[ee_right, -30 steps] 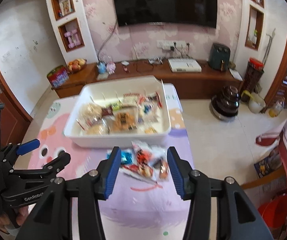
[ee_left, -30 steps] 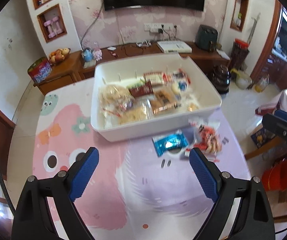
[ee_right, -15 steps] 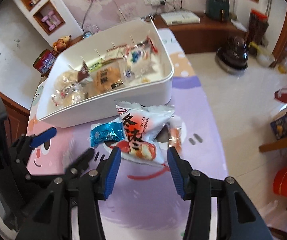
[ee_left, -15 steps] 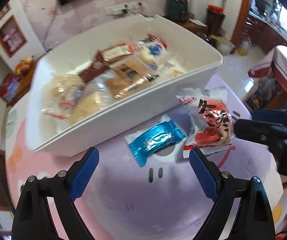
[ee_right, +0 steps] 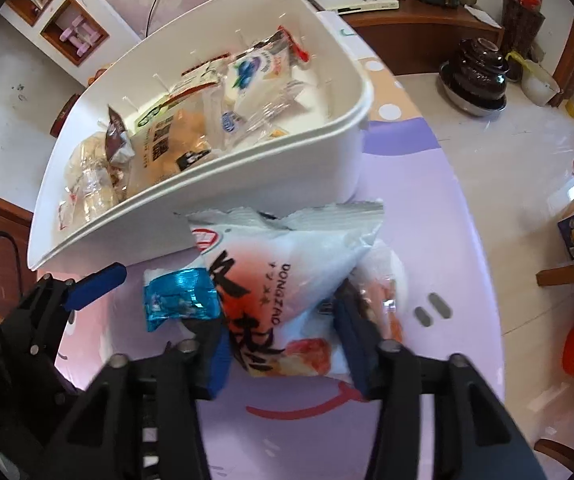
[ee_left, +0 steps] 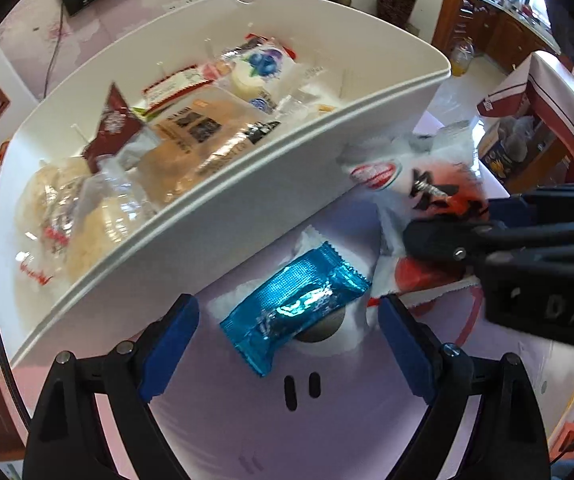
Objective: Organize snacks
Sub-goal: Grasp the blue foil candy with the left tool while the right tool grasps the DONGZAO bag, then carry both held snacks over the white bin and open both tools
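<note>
Two loose snacks lie on the tabletop (ee_left: 327, 432) just in front of the white bin (ee_left: 215, 236), which already holds several packets. In the left wrist view the blue foil packet (ee_left: 293, 306) sits at the centre of the frame, between the fingers of the left gripper (ee_left: 287, 340), whose jaws stand wide apart with neither pad touching it. In the right wrist view the white snack bag (ee_right: 287, 280) fills the lower middle, partly overlapping the blue packet at its left. The right gripper (ee_right: 283, 344) straddles the bag's lower end and its jaws are closing on it; whether the pads already press the film I cannot tell.

Both snacks look light. The white bag is puffy and soft, so it should crumple under the pads; a hold across its lower body, not on the thin crimped edge, looks safest. Its contents may crush if squeezed hard. The blue packet is small, firm-looking and glossy, likely slippery; pinching across its short width at the middle seems best.

Readable writing: "DONGZAO" on the white bag, beside large dark Chinese characters and a red oval logo near its top. The blue packet's print is too blurred to read.
</note>
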{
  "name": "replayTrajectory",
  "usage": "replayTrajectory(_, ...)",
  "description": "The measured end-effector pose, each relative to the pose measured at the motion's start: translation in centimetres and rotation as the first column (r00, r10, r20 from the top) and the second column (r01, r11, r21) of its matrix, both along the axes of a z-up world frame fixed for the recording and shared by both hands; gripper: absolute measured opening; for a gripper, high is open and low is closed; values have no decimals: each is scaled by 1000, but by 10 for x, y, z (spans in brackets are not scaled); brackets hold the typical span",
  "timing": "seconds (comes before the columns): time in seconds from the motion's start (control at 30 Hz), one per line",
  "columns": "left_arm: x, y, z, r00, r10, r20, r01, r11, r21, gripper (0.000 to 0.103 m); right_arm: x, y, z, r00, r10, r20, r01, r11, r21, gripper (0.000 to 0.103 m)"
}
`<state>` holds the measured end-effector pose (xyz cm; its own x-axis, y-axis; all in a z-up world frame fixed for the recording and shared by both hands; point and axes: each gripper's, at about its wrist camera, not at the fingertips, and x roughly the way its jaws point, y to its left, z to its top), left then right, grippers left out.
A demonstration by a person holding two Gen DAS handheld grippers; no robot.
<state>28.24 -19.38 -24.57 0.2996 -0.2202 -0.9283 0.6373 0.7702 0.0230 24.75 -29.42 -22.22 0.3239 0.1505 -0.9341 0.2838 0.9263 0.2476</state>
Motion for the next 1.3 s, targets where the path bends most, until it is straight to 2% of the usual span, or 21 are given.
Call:
replayTrajectory(0.1,3,-6,-3,1000,-27,-15,27,1000,-13,90,-5,-10,0,1000,-9,-4,9,1000,21,38)
replayTrajectory(0.2,2,-15,-8,998,-67,-22,67,998,-4,85,-11,-16,3,1000,-18,-5,18,1000,24,37)
replayTrajectory(0.27,2,-20,-12,996,-87,-15,87,996,15,72,-13,-22,4,1000,-26,-3,26,999,26,35)
replayTrajectory(0.3,2,-22,-14,996,-89,-20,90,996,20,70,-14,-24,4,1000,-31,-2,31,999,37,32)
replayTrajectory(0.4,10,-20,-14,996,-77,-39,77,997,-6,63,-16,-27,3,999,-37,-7,37,998,52,31)
replayTrajectory(0.5,15,-16,-12,997,-73,-38,72,997,-21,38,-19,-21,4,1000,-24,-3,24,999,34,31)
replayTrajectory(0.53,15,-13,-11,997,-70,-38,69,997,-23,22,-20,-18,4,1000,-19,0,19,999,29,31)
replayTrajectory(0.57,16,-11,-11,997,-64,-43,63,998,-26,15,-20,-18,5,1000,-16,0,16,999,30,31)
replayTrajectory(0.73,14,1,-10,996,-15,-86,9,998,-64,9,-24,-7,8,1000,11,6,-11,1000,19,30)
replayTrajectory(0.83,10,11,-7,992,15,-123,-29,993,-114,7,-25,-5,13,1000,26,17,-26,1000,15,30)
replayTrajectory(0.97,-5,30,8,992,51,-114,-69,985,-158,6,-30,-1,22,998,51,38,-51,999,-5,30)
replayTrajectory(1.13,-22,43,40,993,82,-82,-97,973,-209,6,-39,10,42,993,91,73,-90,996,-25,30)
replayTrajectory(1.3,-37,58,92,993,118,-11,-117,959,-257,6,-47,23,76,982,135,133,-131,991,-36,30)
